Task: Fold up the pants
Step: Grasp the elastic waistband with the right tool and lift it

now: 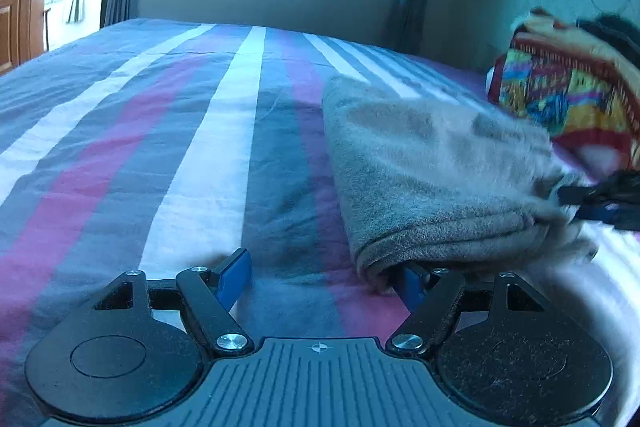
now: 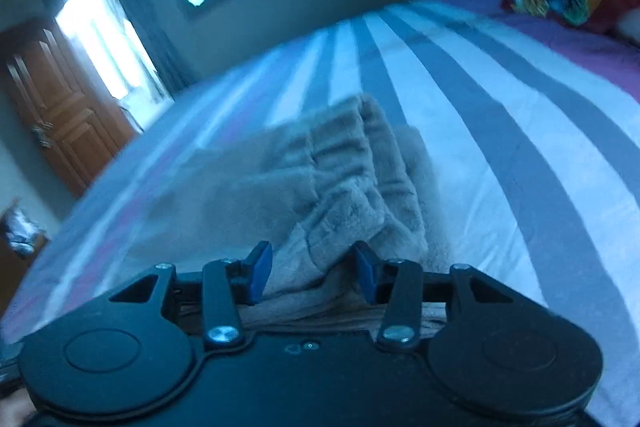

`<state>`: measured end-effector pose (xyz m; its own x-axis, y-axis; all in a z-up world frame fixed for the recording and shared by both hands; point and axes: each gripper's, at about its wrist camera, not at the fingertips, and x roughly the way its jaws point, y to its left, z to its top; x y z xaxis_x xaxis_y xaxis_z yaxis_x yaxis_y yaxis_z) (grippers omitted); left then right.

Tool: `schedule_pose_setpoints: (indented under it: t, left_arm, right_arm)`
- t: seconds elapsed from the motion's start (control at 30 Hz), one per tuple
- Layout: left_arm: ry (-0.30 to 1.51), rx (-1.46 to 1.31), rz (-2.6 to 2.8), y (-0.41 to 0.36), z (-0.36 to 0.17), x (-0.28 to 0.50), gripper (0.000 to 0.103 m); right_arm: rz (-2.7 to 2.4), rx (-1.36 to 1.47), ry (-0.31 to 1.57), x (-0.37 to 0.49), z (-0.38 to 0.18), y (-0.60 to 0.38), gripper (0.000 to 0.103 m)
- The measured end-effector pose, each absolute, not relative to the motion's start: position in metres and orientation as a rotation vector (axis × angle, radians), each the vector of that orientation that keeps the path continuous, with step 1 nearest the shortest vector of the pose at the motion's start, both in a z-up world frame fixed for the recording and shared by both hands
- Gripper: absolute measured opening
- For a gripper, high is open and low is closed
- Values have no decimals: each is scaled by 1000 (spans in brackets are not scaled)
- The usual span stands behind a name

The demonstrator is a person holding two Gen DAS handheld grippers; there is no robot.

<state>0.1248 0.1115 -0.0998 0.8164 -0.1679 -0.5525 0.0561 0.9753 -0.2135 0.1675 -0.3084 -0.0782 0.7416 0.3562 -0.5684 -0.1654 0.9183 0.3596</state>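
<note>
**Fold could slip apart on the bed**

Striped bedding carries the grey pants, folded in layers right of centre. My left tool sits low at the near edge, spread wide, its right finger tucked under the fold. My right tool, tilted, straddles bunched cloth, seemingly not clenched. I judge that lifting either one carelessly could drag layers and undo the fold.

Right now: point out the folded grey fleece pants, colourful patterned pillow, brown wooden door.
Folded grey fleece pants [image 1: 432, 163], left wrist view, top layer.
Colourful patterned pillow [image 1: 560, 95], left wrist view, front face.
Brown wooden door [image 2: 60, 103], right wrist view, middle panel.
</note>
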Motion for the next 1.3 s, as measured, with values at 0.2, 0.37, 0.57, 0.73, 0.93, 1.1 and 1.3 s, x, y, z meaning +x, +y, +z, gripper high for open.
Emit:
schedule_pose_setpoints:
  t: [0.2,0.37,0.57,0.73,0.93,1.1,1.3]
  left_arm:
    - [582,-97,-105,106,-104,119,75]
    - [598,-91,-97,104,-103,122,75]
    - [577,-94,-107,106,-98,114,75]
    - [611,-83,-116,107,-98,122,75]
    - [588,-63,-87,106,-97,118,75]
    - [522,-192,-72,114,-96,111,75]
    - [569,-187,-70,112,-107,114,75]
  right_arm:
    - [365,275,446,150,-35,-298,19]
    - [251,360,643,164,-68,-323,24]
    - [258,473,596,133,-71,-354,70]
    - [275,612,744,158,-94,-358,70]
    - [294,546,753,185,-80,-326,36]
    - [461,529,426,135,-13,-321,36]
    - [219,614,788,166,-110,-346,35]
